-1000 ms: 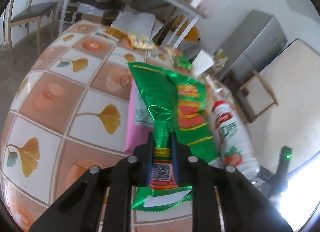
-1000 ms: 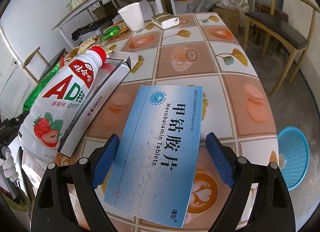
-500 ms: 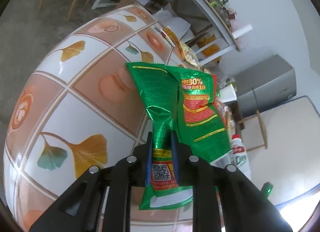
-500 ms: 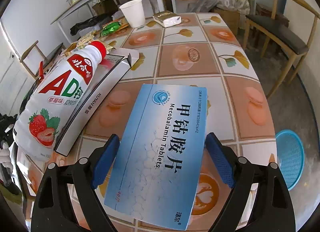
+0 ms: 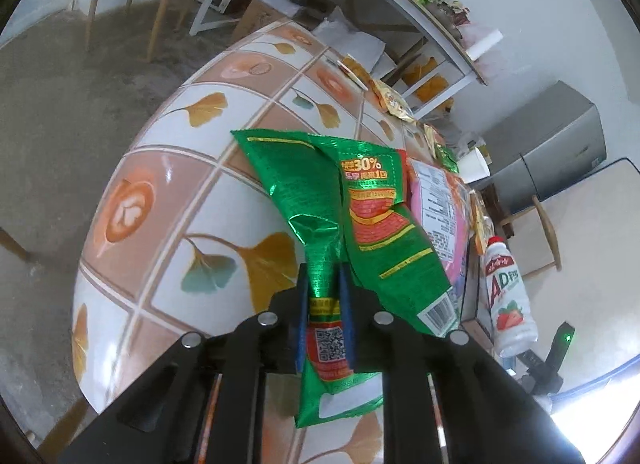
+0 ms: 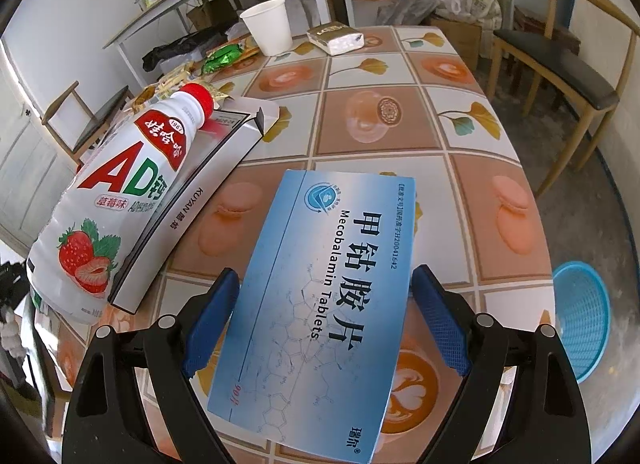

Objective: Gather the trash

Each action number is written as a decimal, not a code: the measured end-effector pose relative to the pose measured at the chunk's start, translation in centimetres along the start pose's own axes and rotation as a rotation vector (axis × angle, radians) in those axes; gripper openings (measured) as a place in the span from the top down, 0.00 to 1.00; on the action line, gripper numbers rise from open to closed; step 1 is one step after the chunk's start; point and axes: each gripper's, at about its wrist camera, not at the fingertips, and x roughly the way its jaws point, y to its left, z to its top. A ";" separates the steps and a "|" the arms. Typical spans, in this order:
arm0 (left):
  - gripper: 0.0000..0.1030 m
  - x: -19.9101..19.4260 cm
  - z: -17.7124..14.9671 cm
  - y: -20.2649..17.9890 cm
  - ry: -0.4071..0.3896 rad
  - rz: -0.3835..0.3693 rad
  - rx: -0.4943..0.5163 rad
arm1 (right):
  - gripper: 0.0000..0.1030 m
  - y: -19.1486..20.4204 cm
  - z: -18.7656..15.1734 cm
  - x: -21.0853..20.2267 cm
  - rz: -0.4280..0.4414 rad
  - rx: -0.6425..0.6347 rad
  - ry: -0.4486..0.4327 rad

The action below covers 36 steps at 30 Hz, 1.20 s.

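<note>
My left gripper (image 5: pixel 323 288) is shut on a crumpled green snack bag (image 5: pixel 340 219) and holds it above the tiled table (image 5: pixel 168 167). My right gripper (image 6: pixel 324 304) is open around a blue medicine box (image 6: pixel 320 296); the blue pads (image 6: pixel 212 320) stand a little apart from its sides. A blue mesh basket (image 6: pixel 580 320) sits on the floor to the right of the table.
A white strawberry drink bottle (image 6: pixel 116 203) lies on a white carton (image 6: pixel 192 199) at left. A paper cup (image 6: pixel 268 25), a silver packet (image 6: pixel 336 37) and several wrappers (image 6: pixel 220 57) lie at the far end. Wooden chairs (image 6: pixel 560 75) stand beside the table. A pink packet (image 5: pixel 440 215) lies behind the green bag.
The left gripper has swung left with the green bag, so more floor and the table edge show. The right gripper has risen slightly; the box stays between its jaws.
</note>
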 end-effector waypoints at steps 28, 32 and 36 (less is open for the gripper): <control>0.32 0.2 2.1 -19.2 -0.235 0.145 0.711 | 0.18 -0.8 0.5 -0.4 0.076 0.071 -0.028; 0.32 5.6 -0.5 -25.1 -0.194 0.172 1.126 | 0.18 -0.5 0.3 -0.4 0.074 0.049 -0.031; 0.32 10.4 -1.1 -27.7 -0.111 0.149 1.334 | 0.18 -0.6 0.1 -0.5 0.085 0.049 -0.031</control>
